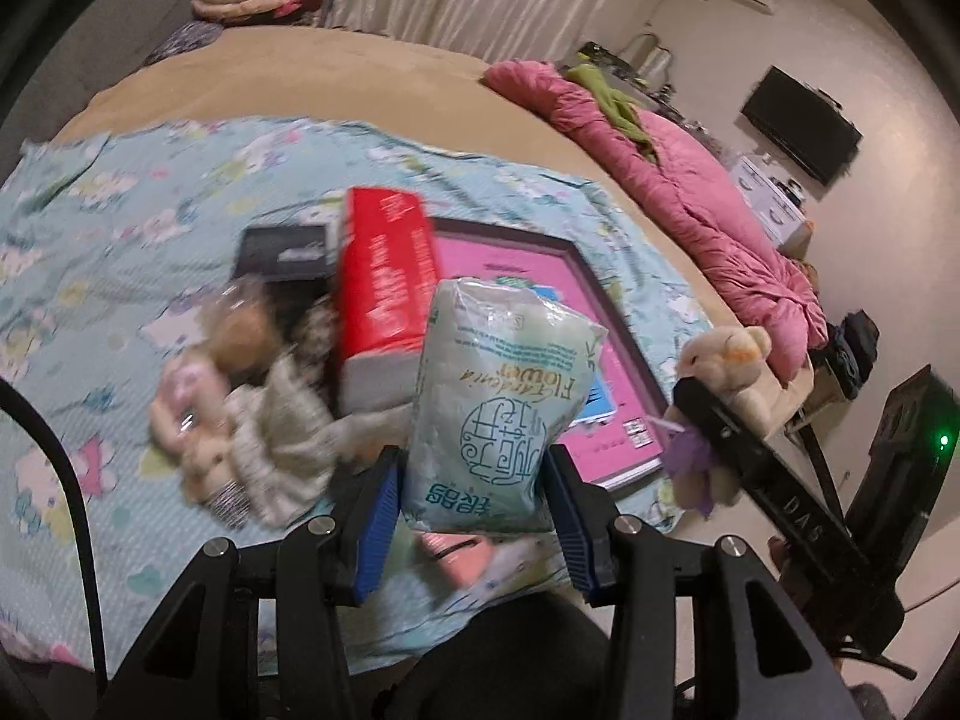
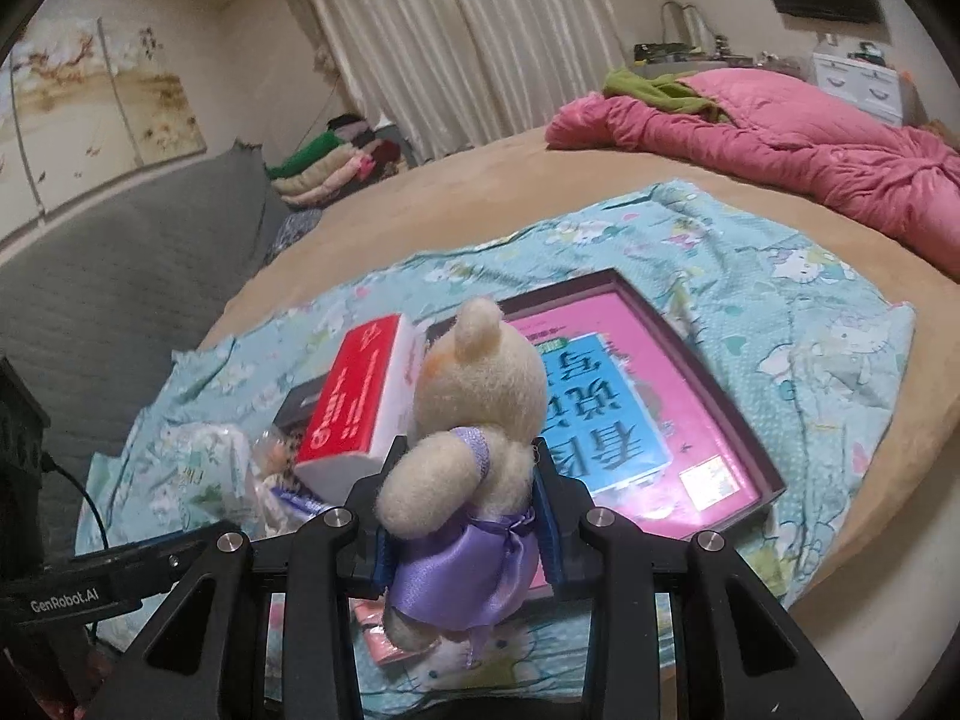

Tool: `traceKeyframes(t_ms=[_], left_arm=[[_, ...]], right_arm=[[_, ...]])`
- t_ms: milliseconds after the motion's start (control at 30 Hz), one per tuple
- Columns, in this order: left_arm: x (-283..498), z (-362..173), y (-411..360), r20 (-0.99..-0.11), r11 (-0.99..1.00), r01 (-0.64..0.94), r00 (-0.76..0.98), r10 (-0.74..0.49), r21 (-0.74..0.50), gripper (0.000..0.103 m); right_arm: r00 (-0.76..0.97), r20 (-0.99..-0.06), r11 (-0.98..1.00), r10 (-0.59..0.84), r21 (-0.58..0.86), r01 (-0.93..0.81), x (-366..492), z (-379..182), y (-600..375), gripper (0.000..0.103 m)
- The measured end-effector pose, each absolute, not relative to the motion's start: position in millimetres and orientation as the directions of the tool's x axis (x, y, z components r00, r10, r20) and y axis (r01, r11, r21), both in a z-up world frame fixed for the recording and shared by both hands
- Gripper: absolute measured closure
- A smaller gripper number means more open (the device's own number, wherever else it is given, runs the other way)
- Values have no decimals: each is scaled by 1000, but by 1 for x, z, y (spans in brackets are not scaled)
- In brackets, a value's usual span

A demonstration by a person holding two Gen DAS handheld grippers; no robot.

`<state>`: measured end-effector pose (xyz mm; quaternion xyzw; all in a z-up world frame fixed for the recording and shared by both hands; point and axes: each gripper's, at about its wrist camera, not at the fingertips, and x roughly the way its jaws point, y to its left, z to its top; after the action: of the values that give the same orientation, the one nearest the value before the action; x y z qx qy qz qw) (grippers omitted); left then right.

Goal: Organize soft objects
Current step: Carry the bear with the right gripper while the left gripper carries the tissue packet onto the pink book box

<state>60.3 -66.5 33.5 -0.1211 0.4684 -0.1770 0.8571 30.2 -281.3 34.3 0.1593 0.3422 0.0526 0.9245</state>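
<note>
Judging from the present layout, the sorting is assessed as partly done, with no finished group visible. The left claw (image 1: 474,483) is clenched on a tissue pack (image 1: 498,402), which is held clear above the sheet (image 1: 120,228) spread on the bed (image 1: 336,78). The right claw (image 2: 459,507) is clenched on a bear (image 2: 474,420) in a purple dress, likewise lifted off the sheet. Two soft items are therefore in hand but not yet placed. Left on the sheet are a doll (image 1: 240,324) in clear wrapping and a pale cloth bundle (image 1: 282,420), both blurred, lying beside a red box (image 1: 384,288), a dark box (image 1: 282,252) and a pink book (image 1: 540,312). Where the soft items are meant to go cannot be told. Placement of both held items, then collection of the doll and bundle, is judged to remain.
</note>
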Motion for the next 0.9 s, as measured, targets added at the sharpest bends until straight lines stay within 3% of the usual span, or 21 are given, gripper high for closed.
traceKeyframes(t_ms=[500, 900], left_arm=[[110, 6, -171, -831, 910, 298, 393, -393, -290, 55], [129, -33, -205, -883, 918, 320, 325, -338, -233, 55]], right_arm=[[768, -619, 901, 164, 411, 139, 45, 17, -347, 65], [695, -701, 913, 160, 373, 166, 74, -17, -362, 65]])
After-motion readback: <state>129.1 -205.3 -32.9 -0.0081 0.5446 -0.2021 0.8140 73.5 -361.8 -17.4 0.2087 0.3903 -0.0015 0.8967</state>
